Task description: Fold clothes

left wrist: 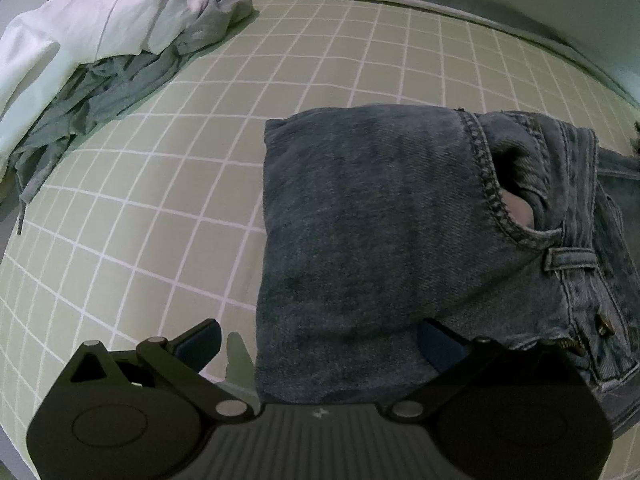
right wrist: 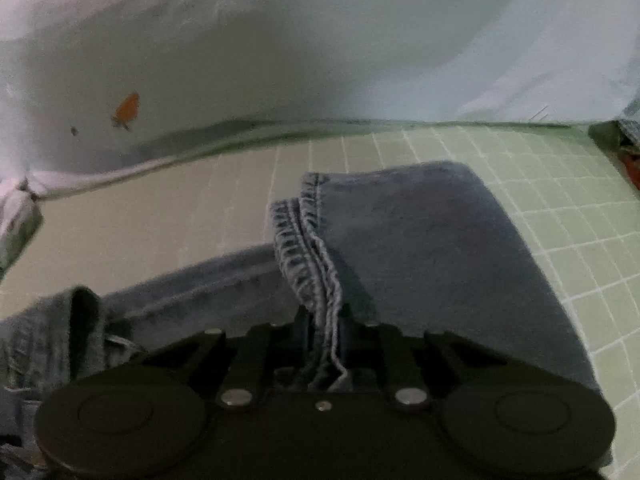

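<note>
Blue jeans (left wrist: 380,220) lie partly folded on a green checked bed sheet (left wrist: 160,200), the waistband, pocket and zipper at the right. My left gripper (left wrist: 320,340) hovers open just above the near edge of the denim, one finger over the sheet, the other over the fabric, nothing pinched. In the right wrist view the jeans (right wrist: 440,248) show a folded leg with its stitched hem (right wrist: 308,248) running into my right gripper (right wrist: 324,320), which is shut on that hem edge.
A heap of white and grey clothes (left wrist: 100,60) lies at the far left of the bed. A pale blanket or pillow with an orange print (right wrist: 128,108) runs along the far edge. Some dark and red items (right wrist: 628,152) sit at the far right.
</note>
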{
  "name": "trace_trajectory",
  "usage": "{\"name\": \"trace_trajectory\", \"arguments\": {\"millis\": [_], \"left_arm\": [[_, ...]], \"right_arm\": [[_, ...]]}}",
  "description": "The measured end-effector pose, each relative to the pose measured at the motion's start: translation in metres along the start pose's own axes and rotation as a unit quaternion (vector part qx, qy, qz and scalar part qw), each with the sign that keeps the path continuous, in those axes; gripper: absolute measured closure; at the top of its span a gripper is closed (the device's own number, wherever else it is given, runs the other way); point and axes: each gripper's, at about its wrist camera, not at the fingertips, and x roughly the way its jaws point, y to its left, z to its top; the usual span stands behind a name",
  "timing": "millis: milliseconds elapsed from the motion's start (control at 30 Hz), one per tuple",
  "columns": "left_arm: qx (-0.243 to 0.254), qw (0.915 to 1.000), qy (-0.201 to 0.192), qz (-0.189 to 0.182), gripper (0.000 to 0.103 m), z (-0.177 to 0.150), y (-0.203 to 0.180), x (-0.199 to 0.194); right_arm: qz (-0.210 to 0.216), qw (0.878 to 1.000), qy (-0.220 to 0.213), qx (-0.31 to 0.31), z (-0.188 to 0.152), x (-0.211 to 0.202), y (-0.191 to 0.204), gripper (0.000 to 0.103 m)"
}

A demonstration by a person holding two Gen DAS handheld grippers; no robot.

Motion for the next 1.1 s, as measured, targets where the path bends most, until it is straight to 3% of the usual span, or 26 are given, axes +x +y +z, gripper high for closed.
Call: {"name": "trace_trajectory", "arguments": {"millis": [233,333,433,533,633,667,700,833,900,1100], "left_arm": [[0.001,1.0000,-0.001,0.002,0.000,-0.001,0.000,0.000],[0.002,1.0000,-0.001,0.001,0.000,0.000,0.000,0.000],[0.001,1.0000,0.000,0.000,0.000,0.000,0.001,0.000],[0.000,1.0000,0.000,-0.001,0.000,0.000,0.001,0.000],[0.000,1.0000,0.000,0.000,0.000,0.000,0.001,0.000],[0.001,1.0000,0.000,0.000,0.000,0.000,0.001,0.000],[0.001,1.0000,-0.001,0.000,0.000,0.000,0.000,0.000],[0.000,1.0000,-0.001,0.000,0.000,0.000,0.001,0.000],[0.000,1.0000,-0.001,0.001,0.000,0.000,0.000,0.000],[0.006,1.0000,-0.002,0.006,0.000,0.000,-0.001,-0.001]], "right_arm": [[0.084,0.994,-0.051,-0.039,-0.004,-0.058,0.030,0.089],[0.105,0.990,-0.024,-0.095,-0.025,-0.062,0.053,0.089],[0.098,0.987,0.042,-0.119,-0.053,-0.042,0.066,0.086],[0.088,0.988,0.061,-0.110,-0.069,-0.033,0.066,0.072],[0.091,0.988,0.070,-0.104,-0.064,-0.038,0.063,0.055],[0.092,0.988,0.070,-0.101,-0.062,-0.040,0.062,0.042],[0.093,0.989,0.061,-0.095,-0.060,-0.044,0.058,0.030],[0.088,0.995,0.014,-0.050,-0.043,-0.060,0.026,0.015],[0.060,0.998,-0.002,-0.028,-0.036,-0.061,0.004,0.001],[-0.054,0.999,0.003,0.005,-0.030,-0.036,-0.059,0.002]]}}
